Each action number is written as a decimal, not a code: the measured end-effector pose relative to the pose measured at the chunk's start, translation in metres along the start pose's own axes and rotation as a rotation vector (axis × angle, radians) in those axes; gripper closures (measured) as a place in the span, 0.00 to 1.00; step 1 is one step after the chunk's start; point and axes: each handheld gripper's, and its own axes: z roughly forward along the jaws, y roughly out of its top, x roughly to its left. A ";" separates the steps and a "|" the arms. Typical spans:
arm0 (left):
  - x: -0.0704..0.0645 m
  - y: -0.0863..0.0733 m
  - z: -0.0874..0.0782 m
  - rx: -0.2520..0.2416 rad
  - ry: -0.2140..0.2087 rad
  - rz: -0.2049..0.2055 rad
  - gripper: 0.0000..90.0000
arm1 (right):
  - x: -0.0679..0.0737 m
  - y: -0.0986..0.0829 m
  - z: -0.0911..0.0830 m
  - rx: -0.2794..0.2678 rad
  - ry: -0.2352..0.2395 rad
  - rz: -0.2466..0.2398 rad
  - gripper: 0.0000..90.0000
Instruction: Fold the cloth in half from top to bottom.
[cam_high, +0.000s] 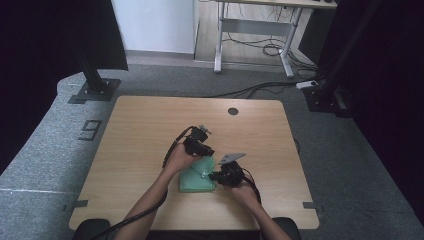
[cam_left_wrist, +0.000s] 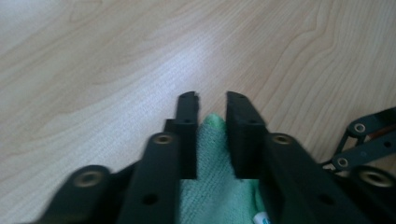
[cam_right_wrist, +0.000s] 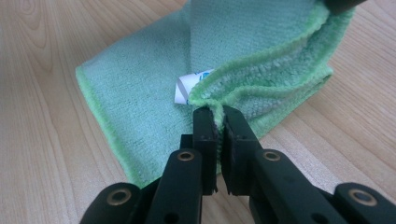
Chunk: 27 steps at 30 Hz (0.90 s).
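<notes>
Both tools are on the green cloth (cam_high: 196, 179) now, which lies on the wooden bench (cam_high: 140, 130) near the person's edge, partly folded over itself. The right tool (cam_right_wrist: 218, 112) has its jaws pinched tight on a corner of the cloth, the thick stitched hem bunched between them and lifted off the layer below. A small white label (cam_right_wrist: 184, 87) peeks out just beside that pinch. Over on the other side, the left tool (cam_left_wrist: 211, 100) straddles another edge of the cloth: a green corner sits between its jaws, which stand slightly apart, and whether they actually press the fabric is hard to tell. From the high view, the left tool (cam_high: 199, 144) works the cloth's far corner, the right tool (cam_high: 220, 176) its right side.
</notes>
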 end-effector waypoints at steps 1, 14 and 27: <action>-0.001 0.000 0.000 0.001 0.003 0.001 0.92 | 0.000 0.000 0.000 0.001 0.001 0.006 0.93; -0.017 -0.020 -0.038 -0.040 0.058 0.045 0.96 | -0.004 0.001 -0.009 -0.013 -0.002 -0.011 0.76; -0.028 -0.071 -0.061 -0.080 0.040 0.025 0.95 | -0.021 -0.003 -0.033 -0.035 0.004 0.007 0.52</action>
